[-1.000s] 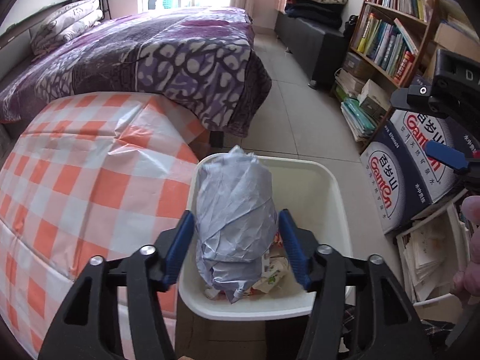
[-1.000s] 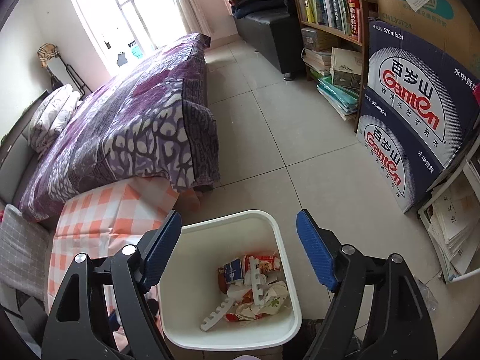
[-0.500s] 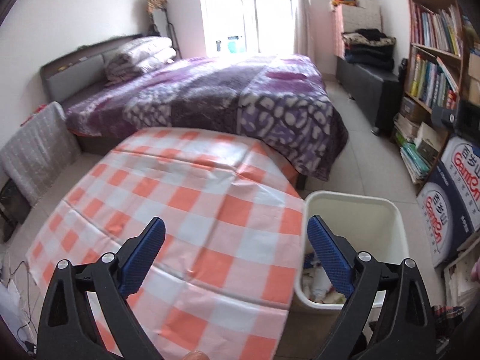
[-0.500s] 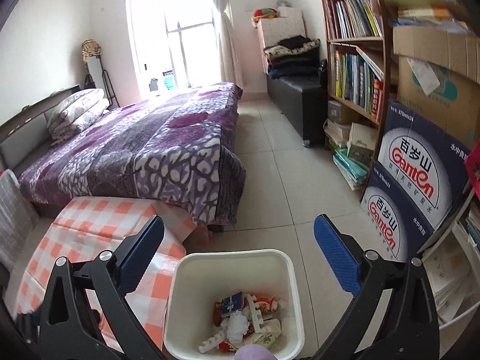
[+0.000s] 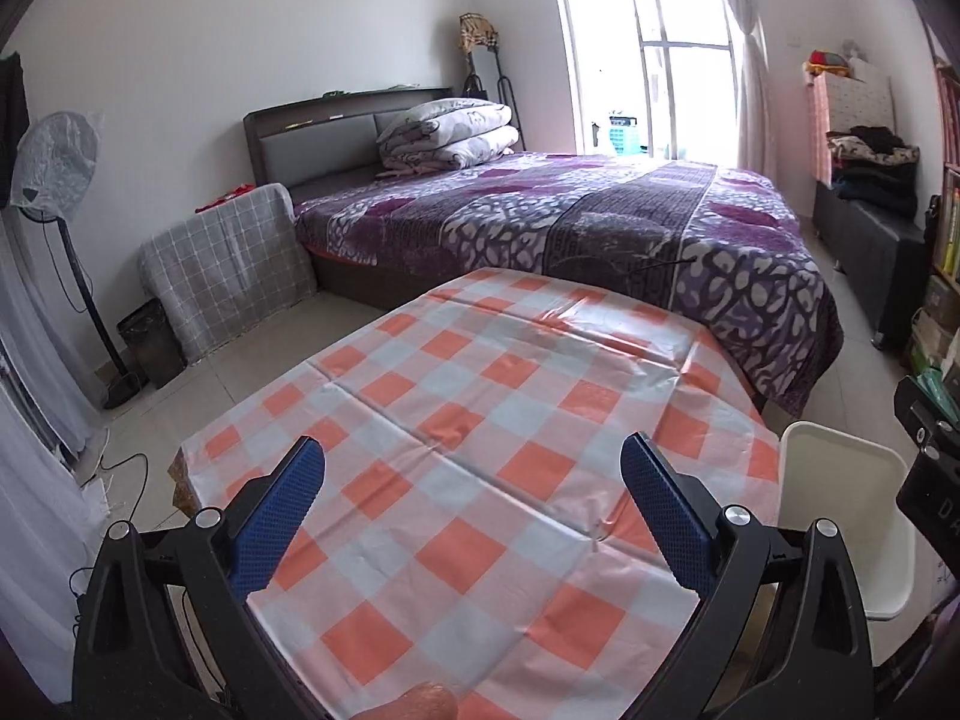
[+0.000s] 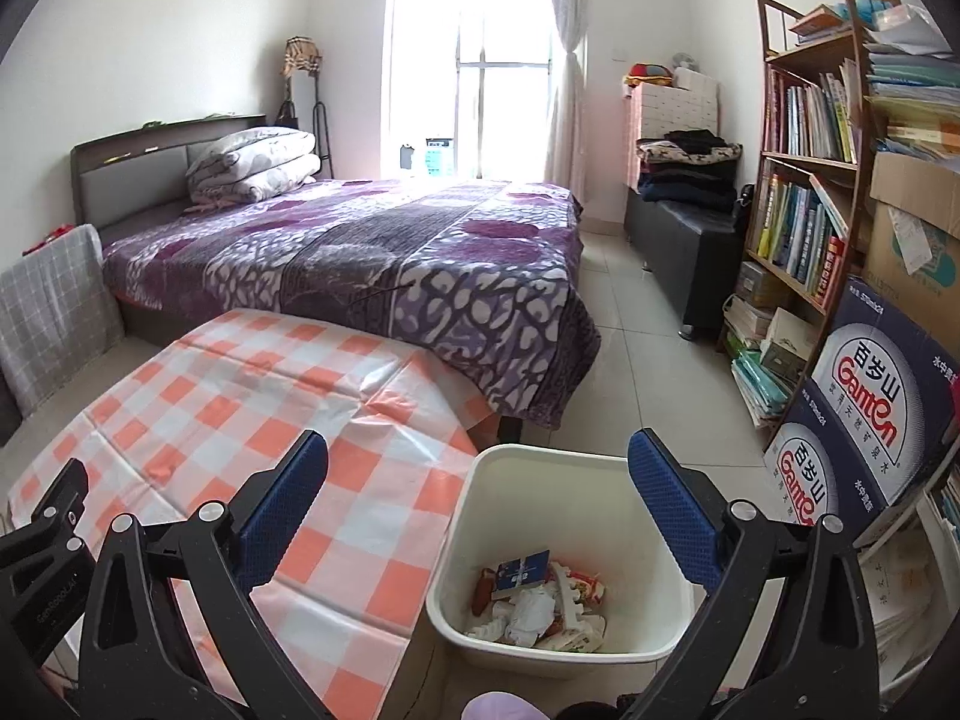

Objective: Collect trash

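A: The left gripper (image 5: pixel 471 495) stands with its jaws spread as wide as they go, nothing between the blue pads, and it looks out over the orange-and-white checked tablecloth (image 5: pixel 480 420). The right gripper (image 6: pixel 477 492) is just as wide and just as empty.

B: Where's the trash, then?

A: In the right wrist view the white bin (image 6: pixel 564 546) sits at about five o'clock, touching the cloth's hanging edge. At its bottom lies a heap of wrappers and crumpled paper (image 6: pixel 540 606), with a small dark blue carton (image 6: pixel 521 571) on top. In the left view only the bin's rim shows, at four o'clock.

B: Anything left on the table?

A: None that I can see. The cloth looks bare from both cameras, though its near edge is hidden behind the gripper bodies.

B: So the step in hand is searching for the next piece?

A: That's my reading. To do it well, sweep both cameras slowly over the cloth, then the tiled floor (image 6: pixel 636 360) at one o'clock beside the purple bedspread (image 6: pixel 384 252). Keep the jaws wide on approach and come down over any scrap from above. Light paper will slide on that slick plastic cloth, so I'd pinch it squarely rather than push it.
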{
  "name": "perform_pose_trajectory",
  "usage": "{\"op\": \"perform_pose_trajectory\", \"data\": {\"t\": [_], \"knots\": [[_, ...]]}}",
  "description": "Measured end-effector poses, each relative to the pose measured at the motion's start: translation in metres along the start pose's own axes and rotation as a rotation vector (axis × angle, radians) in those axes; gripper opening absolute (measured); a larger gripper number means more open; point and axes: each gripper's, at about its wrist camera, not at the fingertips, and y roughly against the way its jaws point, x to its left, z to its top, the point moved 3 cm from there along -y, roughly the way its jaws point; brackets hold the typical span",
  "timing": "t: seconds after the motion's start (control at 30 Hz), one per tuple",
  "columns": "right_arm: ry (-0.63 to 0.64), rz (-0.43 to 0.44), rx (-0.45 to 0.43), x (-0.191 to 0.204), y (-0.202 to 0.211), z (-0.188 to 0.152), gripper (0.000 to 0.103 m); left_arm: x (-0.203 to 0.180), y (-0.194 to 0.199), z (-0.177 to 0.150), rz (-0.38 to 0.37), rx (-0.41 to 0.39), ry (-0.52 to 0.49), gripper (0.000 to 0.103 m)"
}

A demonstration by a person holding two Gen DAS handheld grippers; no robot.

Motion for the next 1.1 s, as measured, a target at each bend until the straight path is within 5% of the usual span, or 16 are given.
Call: {"op": "perform_pose_trajectory", "data": {"t": [0.43,1.1], "knots": [[0.057,0.056,0.012,0.042,-0.002,-0.012,0.096,0.022,-0.009,-0.009,0.022,0.038,0.048,0.096],[0.056,0.056,0.002,0.04,-0.001,-0.01,0.096,0.02,0.0,-0.005,0.0,0.02,0.054,0.096]]}}
